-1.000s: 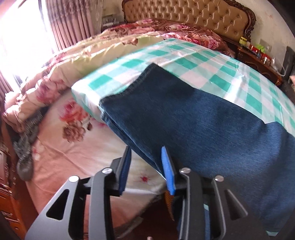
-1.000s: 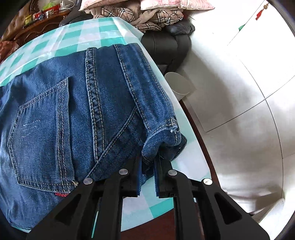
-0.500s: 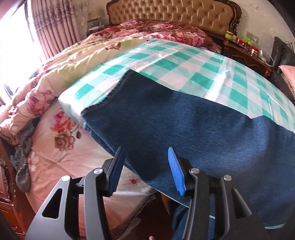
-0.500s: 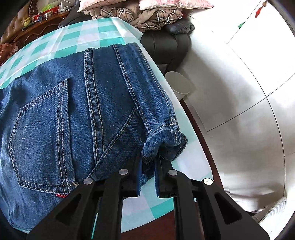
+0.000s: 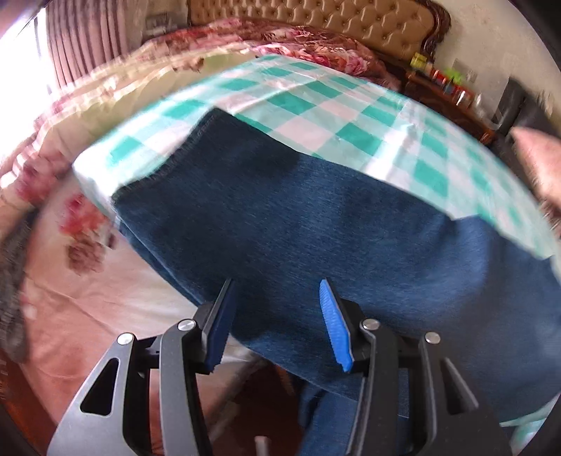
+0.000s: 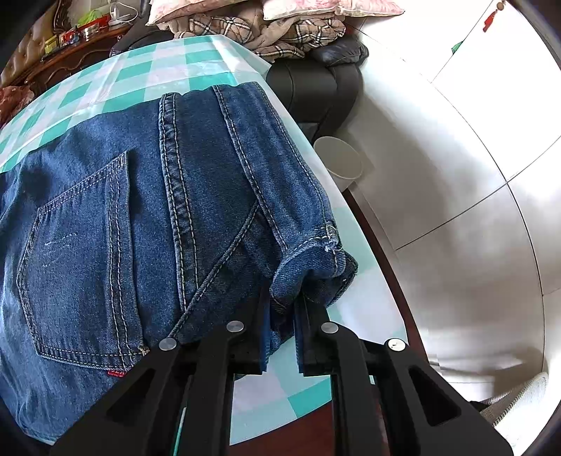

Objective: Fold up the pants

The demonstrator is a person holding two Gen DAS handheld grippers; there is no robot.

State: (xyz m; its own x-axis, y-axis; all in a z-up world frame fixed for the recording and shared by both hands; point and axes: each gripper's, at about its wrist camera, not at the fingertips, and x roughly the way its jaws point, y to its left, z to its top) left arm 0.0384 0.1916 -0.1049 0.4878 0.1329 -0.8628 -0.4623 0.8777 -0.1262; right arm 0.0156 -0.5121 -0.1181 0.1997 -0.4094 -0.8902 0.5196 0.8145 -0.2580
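Note:
Dark blue jeans (image 5: 298, 217) lie flat on a table with a teal-and-white checked cloth (image 5: 315, 105); their hemmed leg end points toward the bed. My left gripper (image 5: 276, 284) hovers open over the jeans' near edge, and its blue pads (image 5: 333, 322) press on nothing. In the right wrist view the waist end of the jeans (image 6: 140, 228) shows a back pocket and seams. My right gripper (image 6: 284, 298) is shut on the bunched waistband corner at the cloth's (image 6: 122, 80) near right edge.
A bed with floral bedding (image 5: 87, 280) and a tufted headboard (image 5: 315, 21) lies left of the table. A cluttered nightstand (image 5: 452, 91) stands behind. A black chair (image 6: 315, 87) piled with plaid blankets (image 6: 263, 31) and a white bin (image 6: 338, 158) stand on pale tiles to the right.
The left gripper's jaws have spread wider, and its view has tilted and swung over the jeans' leg end. The right gripper holds the same grip and has not moved.

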